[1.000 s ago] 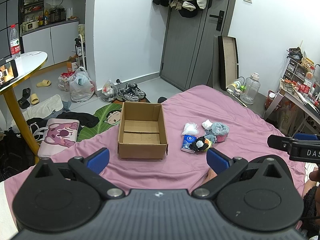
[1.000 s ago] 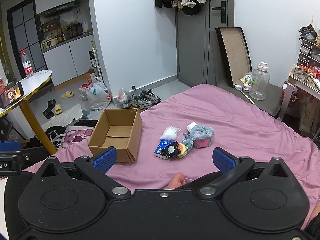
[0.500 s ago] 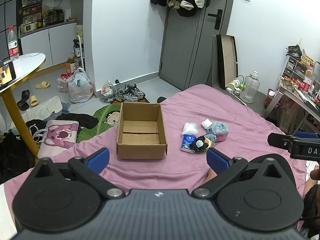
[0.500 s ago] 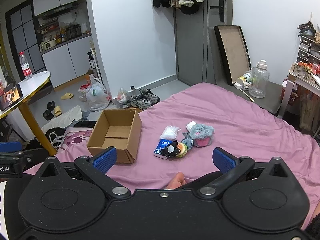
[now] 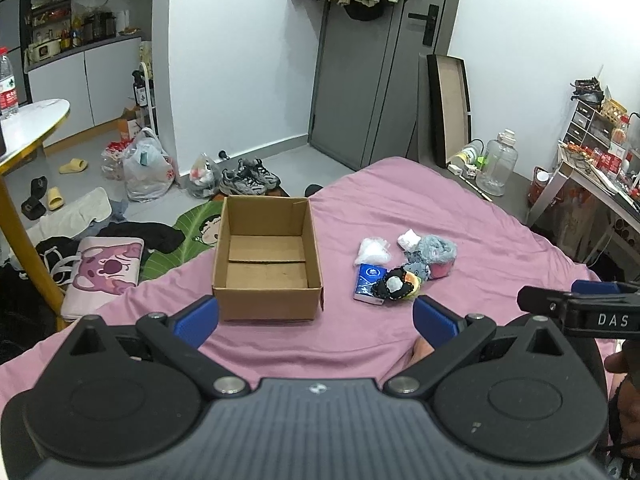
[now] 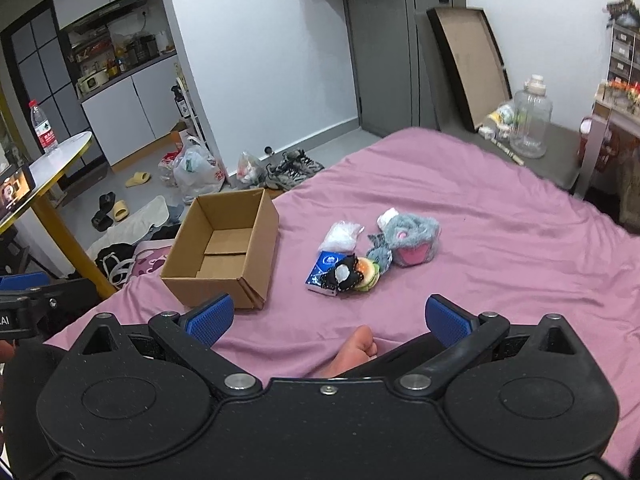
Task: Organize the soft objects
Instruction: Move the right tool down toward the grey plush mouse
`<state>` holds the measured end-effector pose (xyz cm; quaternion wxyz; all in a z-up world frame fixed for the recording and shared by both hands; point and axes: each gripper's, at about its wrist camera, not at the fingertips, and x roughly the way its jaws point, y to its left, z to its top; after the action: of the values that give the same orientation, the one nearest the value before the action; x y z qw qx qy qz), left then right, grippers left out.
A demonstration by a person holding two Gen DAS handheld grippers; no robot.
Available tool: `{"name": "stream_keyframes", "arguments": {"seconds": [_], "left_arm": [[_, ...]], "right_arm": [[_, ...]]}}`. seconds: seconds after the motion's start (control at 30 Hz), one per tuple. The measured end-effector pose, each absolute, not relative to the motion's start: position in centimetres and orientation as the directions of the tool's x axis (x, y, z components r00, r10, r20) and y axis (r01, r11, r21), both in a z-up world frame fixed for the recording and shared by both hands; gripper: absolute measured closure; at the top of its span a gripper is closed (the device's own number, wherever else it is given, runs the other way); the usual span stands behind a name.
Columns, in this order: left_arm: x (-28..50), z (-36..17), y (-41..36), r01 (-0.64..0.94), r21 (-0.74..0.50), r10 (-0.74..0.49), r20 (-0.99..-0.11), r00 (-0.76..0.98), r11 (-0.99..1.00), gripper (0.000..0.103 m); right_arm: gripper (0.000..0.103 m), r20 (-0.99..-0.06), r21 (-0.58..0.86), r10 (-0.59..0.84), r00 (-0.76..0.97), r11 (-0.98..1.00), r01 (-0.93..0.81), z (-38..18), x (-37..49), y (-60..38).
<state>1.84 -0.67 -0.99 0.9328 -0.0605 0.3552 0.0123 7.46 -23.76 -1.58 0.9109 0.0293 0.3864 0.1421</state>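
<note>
An open, empty cardboard box [image 5: 267, 267] [image 6: 224, 252] stands on the pink bed [image 5: 460, 216] [image 6: 500, 248]. To its right lies a small heap of soft things: a grey and pink plush [image 5: 436, 252] [image 6: 412, 236], a black, white and yellow plush [image 5: 394, 286] [image 6: 354, 274], a blue tissue pack [image 5: 369, 282] [image 6: 322, 270] and a white wad [image 5: 374, 250] [image 6: 342, 234]. My left gripper [image 5: 316, 316] is open and empty, held short of the box. My right gripper [image 6: 330, 318] is open and empty, short of the heap.
The right gripper's side shows at the right edge of the left wrist view [image 5: 580, 306]. A bare foot [image 6: 356, 350] lies on the bed below the right gripper. Beyond the bed's edge lie shoes [image 5: 248, 178], bags [image 5: 146, 172], clothes and a round table [image 5: 28, 132].
Both grippers have moved forward toward the box and the heap, which now look larger. The right wrist view has tipped downward. Both stay open.
</note>
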Motion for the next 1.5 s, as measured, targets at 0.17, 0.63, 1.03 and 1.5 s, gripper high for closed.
{"name": "stream_keyframes", "arguments": {"seconds": [0.17, 0.63, 1.03, 1.5], "left_arm": [[3.6, -2.0, -1.0, -0.068, -0.111, -0.024, -0.669, 0.743, 0.991, 0.001], [9.4, -4.9, -2.7, -0.056, -0.142, -0.061, -0.704, 0.708, 0.988, 0.003], [14.4, -5.9, -4.7, -0.029, -0.145, -0.083, -0.711, 0.698, 0.989, 0.006], [20.1, -7.9, -7.4, 0.013, -0.154, -0.124, -0.739, 0.663, 0.988, 0.019]], "right_arm": [[0.0, -0.711, 0.181, 0.298, 0.637, 0.953, -0.244, -2.7, 8.9, -24.2], [0.0, -0.725, 0.238, 0.296, 0.621, 0.955, -0.178, -4.4, 14.2, -26.5], [0.0, -0.725, 0.294, 0.285, 0.627, 0.951, -0.092, -5.8, 18.4, -28.5], [0.001, -0.744, 0.359, 0.25, 0.62, 0.932, 0.056, -9.1, 22.9, -29.8]]}}
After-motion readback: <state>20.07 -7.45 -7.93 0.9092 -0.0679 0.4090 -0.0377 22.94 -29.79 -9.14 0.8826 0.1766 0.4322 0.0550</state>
